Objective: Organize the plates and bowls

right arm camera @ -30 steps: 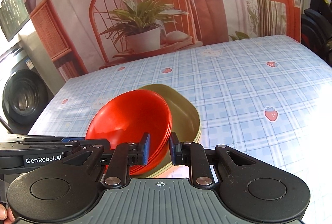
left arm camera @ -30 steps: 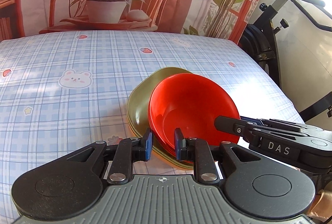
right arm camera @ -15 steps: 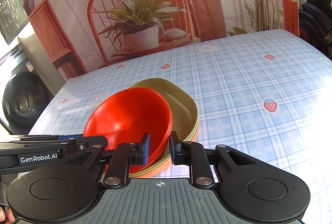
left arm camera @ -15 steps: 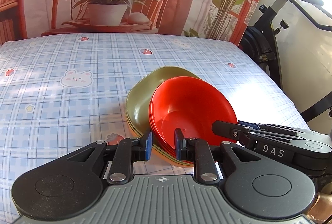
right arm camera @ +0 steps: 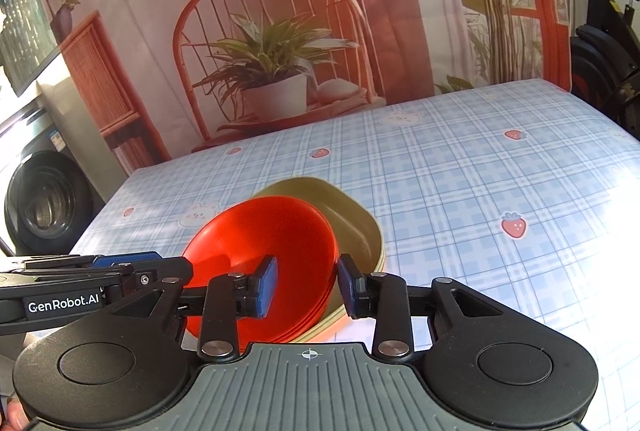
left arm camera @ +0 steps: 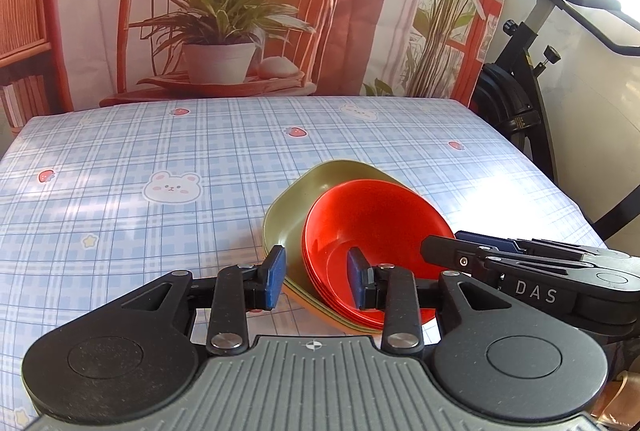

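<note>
Spread wide, left gripper point(left arm camera: 316, 281) and right gripper point(right arm camera: 307, 287), straddling rims. Red bowls point(left arm camera: 372, 227) nested in green plates point(left arm camera: 296, 203), 12 o'clock.

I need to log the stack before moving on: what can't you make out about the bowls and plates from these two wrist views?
- Count of stacked red round plastic bowls: near rims blocked by the left gripper in the left wrist view.
- Olive-green squarish plates: mostly covered by the bowls in both views.
- Near edge of the stack: hidden behind the right gripper in the right wrist view.
- Whether either gripper's fingers touch the rims: unclear.
</note>
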Tool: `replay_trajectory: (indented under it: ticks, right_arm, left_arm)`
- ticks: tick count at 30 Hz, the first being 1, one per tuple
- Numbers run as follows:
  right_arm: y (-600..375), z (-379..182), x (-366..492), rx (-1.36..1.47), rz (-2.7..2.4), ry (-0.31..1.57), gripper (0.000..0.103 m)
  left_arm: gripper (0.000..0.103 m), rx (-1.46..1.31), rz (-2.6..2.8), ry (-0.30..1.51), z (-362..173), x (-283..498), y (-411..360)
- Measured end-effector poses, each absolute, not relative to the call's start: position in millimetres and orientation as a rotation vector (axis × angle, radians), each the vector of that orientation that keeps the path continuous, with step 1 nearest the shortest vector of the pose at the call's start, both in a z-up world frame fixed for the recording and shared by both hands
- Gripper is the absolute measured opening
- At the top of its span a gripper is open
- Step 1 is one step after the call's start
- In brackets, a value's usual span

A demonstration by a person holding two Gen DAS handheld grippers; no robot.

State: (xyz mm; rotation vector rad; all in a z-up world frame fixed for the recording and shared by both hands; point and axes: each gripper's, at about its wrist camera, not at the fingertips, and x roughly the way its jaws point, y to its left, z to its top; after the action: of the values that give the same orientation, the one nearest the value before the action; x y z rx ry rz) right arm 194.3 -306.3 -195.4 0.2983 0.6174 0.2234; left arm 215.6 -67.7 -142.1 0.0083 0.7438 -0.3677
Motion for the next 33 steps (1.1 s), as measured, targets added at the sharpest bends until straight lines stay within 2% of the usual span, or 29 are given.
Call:
replay_trajectory:
  ticks: [12, 14, 15, 18, 20, 22, 24, 33]
  right_arm:
    - [-308.0, -167.2, 178.8, 0.280, 0.219, 0.530, 0.044]
    - [-306.6, -158.4, 174.5, 0.267, 0.228, 0.509, 0.050]
    - [-306.0, -154.0, 172.1, 0.263, 0.231, 0.495, 0.056]
    - [-304.6, -138.9, 164.3, 0.255, 0.240, 0.455, 0.067]
    - [-305.1, -128.8, 158.1, 0.255, 0.241, 0.428, 0.077]
    - [-306.8, -119.2, 151.0, 0.258, 0.238, 0.403, 0.094]
    - [-308.2, -109.4, 143.3, 0.260, 0.226, 0.380, 0.102]
    - [-306.3, -67.6, 104.3, 0.233, 0.223, 0.337, 0.103]
  left_arm:
    - [0.038, 0.024, -0.284, 0.653, -113.7, 197.5, -57.7]
    - [0.040, 0.028, -0.264, 0.633, -107.8, 193.4, -55.8]
    - [0.041, 0.025, -0.259, 0.626, -104.7, 191.5, -54.4]
    - [0.053, 0.017, -0.249, 0.590, -92.2, 183.3, -49.5]
    - [0.072, 0.015, -0.239, 0.553, -81.5, 175.6, -46.7]
    - [0.079, 0.011, -0.229, 0.523, -70.4, 168.3, -44.4]
    - [0.083, 0.007, -0.221, 0.510, -60.4, 161.1, -42.1]
    - [0.084, 0.082, -0.052, 0.472, -15.7, 121.7, -36.5]
